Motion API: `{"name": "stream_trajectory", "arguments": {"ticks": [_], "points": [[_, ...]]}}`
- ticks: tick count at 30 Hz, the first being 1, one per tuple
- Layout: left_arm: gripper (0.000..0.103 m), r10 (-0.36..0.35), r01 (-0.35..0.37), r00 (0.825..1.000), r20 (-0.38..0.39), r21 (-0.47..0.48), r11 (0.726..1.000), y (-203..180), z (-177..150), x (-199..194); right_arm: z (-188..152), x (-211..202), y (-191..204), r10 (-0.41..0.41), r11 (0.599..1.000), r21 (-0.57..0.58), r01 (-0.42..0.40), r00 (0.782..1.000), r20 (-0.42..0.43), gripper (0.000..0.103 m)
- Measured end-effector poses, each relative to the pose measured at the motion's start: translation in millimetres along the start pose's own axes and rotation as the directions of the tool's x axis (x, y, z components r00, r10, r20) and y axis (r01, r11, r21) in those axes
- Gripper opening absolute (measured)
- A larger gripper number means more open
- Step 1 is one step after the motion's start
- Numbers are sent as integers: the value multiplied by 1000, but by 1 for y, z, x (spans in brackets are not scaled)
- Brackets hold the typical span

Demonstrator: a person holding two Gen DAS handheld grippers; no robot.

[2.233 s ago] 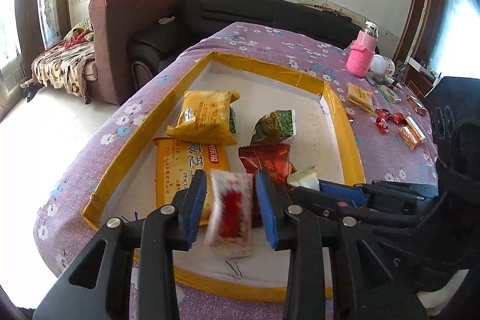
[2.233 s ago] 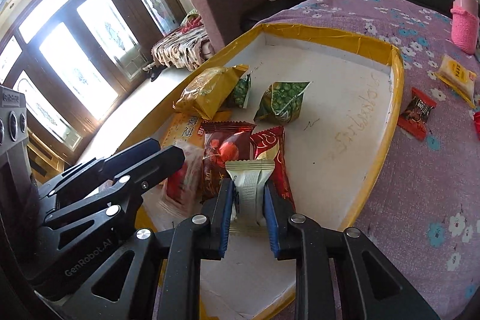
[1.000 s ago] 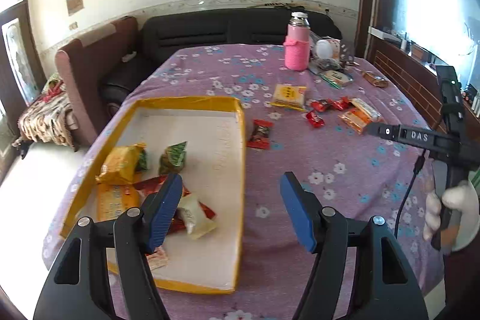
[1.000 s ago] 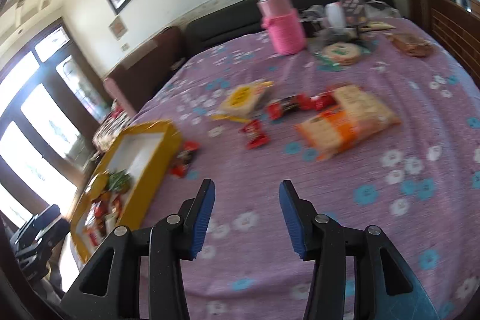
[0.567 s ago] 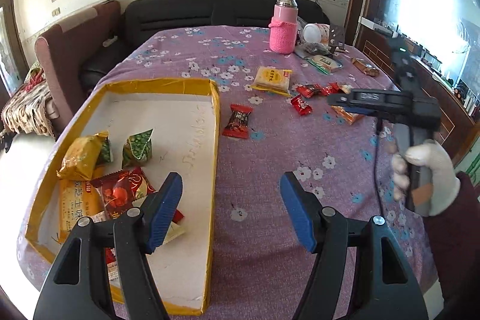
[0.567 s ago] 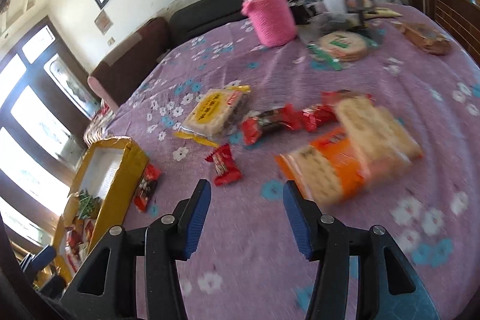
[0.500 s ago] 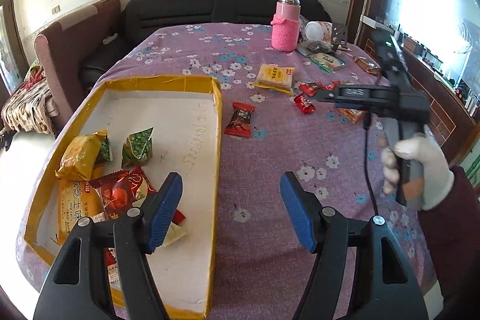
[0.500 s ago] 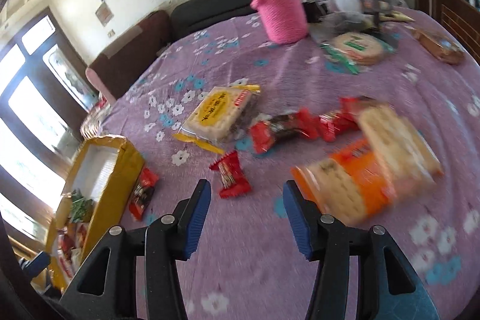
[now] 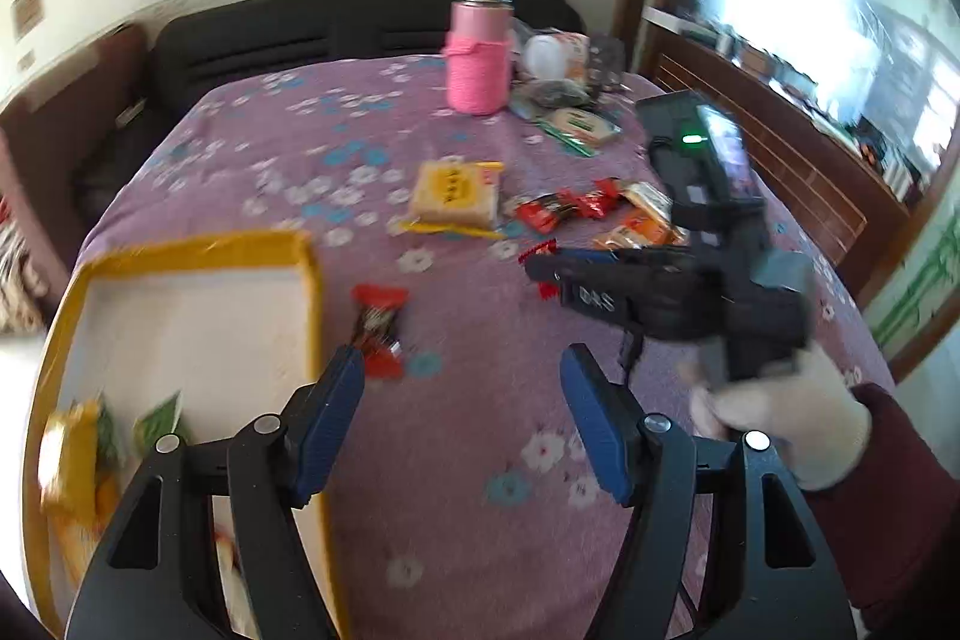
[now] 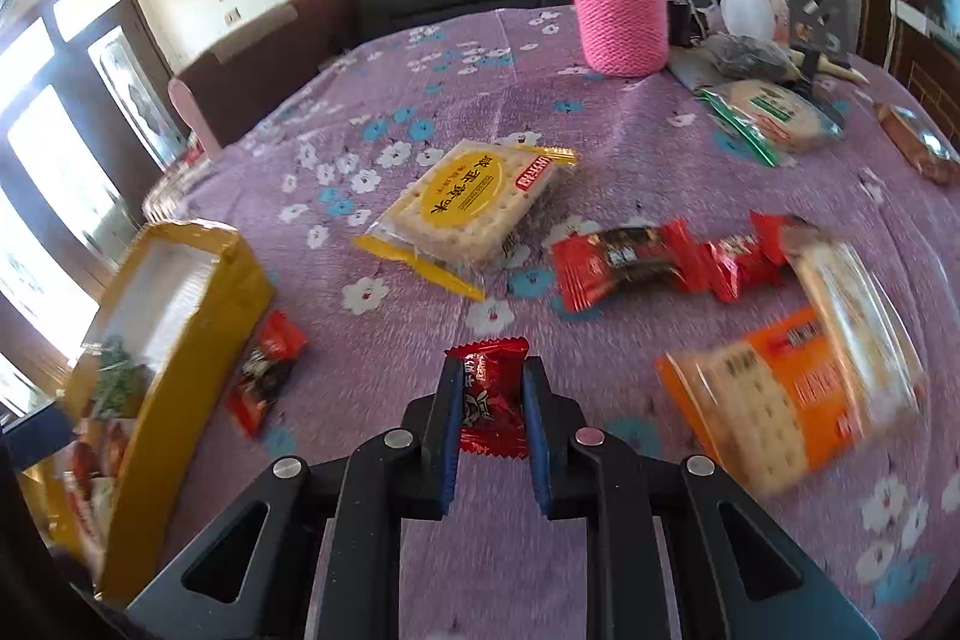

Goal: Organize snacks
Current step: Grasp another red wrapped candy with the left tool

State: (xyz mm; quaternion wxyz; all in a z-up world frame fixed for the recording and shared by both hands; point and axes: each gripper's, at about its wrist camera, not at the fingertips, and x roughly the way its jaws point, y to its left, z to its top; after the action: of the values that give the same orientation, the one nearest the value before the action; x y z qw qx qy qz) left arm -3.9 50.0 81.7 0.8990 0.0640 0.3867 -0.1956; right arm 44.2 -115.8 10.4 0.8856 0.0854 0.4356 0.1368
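The right hand-held gripper (image 10: 492, 403) has just been closing and now clamps a small red candy (image 10: 493, 403) between its pads, just above the desk (image 10: 420, 112). The left hand-held gripper (image 9: 459, 418) stands apart and empty, a red snack packet (image 9: 377, 322) just ahead of its left finger beside the yellow tray (image 9: 309, 292).

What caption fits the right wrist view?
Right gripper clamps a small red candy on the purple floral tablecloth.

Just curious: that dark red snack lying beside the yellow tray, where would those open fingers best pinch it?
Probably across the narrow middle of the dark red snack, from above. It lies flat on the cloth just outside the yellow tray, long axis pointing away, so the left gripper could straddle its sides.
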Motion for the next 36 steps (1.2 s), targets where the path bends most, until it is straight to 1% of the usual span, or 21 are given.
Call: {"name": "stream_trajectory", "arguments": {"ticks": [2, 5, 8, 10, 13, 15, 17, 18, 19, 20, 21, 22, 23, 24, 26, 27, 30, 33, 34, 35, 36], "points": [[67, 2, -1, 1000, -31, 45, 999, -4, 13, 20, -8, -20, -5, 46, 999, 21, -46, 999, 19, 20], [67, 20, -18, 996, -89, 31, 999, 7, 27, 50, -22, -41, -12, 89, 995, 35, -91, 994, 58, 20], [67, 28, -35, 986, -162, -38, 999, 26, 31, 78, -27, -41, -21, 116, 990, 66, -121, 991, 67, 20], [67, 48, -55, 979, -200, -30, 998, 29, 26, 91, -26, -35, -25, 134, 987, 78, -137, 990, 48, 20], [67, 62, -71, 967, -247, -26, 997, 28, 24, 101, -26, -35, -25, 148, 986, 74, -151, 988, 46, 20], [67, 125, -125, 954, -273, 19, 992, 22, 24, 108, -27, -39, -23, 162, 983, 73, -166, 985, 59, 20], [69, 142, -131, 944, -297, 55, 990, 13, 21, 113, -27, -41, -23, 168, 982, 73, -173, 984, 65, 21], [69, 139, -119, 943, -301, 84, 989, 6, 20, 114, -27, -41, -24, 168, 982, 75, -173, 984, 65, 21], [69, 102, -80, 946, -307, 83, 993, 2, 19, 112, -27, -41, -26, 168, 982, 82, -173, 984, 65, 21], [68, 20, -3, 948, -317, 54, 999, -2, 18, 106, -27, -41, -27, 168, 981, 90, -173, 984, 63, 21], [65, -56, 67, 945, -322, 22, 998, -4, 18, 100, -27, -41, -30, 170, 979, 102, -176, 983, 63, 21], [65, -99, 105, 944, -316, 2, 994, -5, 18, 94, -28, -42, -32, 173, 977, 112, -179, 983, 64, 21], [65, -116, 119, 946, -302, -7, 993, -7, 18, 88, -27, -42, -35, 176, 975, 124, -183, 982, 66, 21], [65, -101, 104, 954, -282, -4, 995, -8, 19, 82, -27, -43, -36, 178, 974, 132, -186, 982, 67, 21], [65, -65, 70, 962, -264, 9, 998, -9, 19, 78, -27, -43, -39, 178, 972, 143, -185, 982, 66, 21], [65, -20, 31, 967, -256, 40, 999, -12, 17, 79, -27, -43, -39, 177, 972, 144, -185, 982, 65, 21], [65, 63, -28, 962, -265, 133, 991, -24, 9, 89, -27, -45, -38, 176, 973, 140, -184, 982, 68, 21], [65, 103, -43, 959, -264, 227, 973, -33, 3, 95, -27, -48, -37, 167, 976, 131, -176, 983, 76, 22], [64, 103, -35, 958, -267, 246, 969, -36, 1, 97, -27, -48, -36, 167, 976, 130, -176, 983, 77, 22], [56, 90, -18, 958, -273, 254, 967, -37, 0, 98, -27, -48, -36, 166, 976, 129, -175, 983, 78, 22], [39, 51, 18, 961, -272, 244, 970, -36, -2, 97, -27, -48, -36, 165, 976, 127, -174, 983, 79, 22]]}}
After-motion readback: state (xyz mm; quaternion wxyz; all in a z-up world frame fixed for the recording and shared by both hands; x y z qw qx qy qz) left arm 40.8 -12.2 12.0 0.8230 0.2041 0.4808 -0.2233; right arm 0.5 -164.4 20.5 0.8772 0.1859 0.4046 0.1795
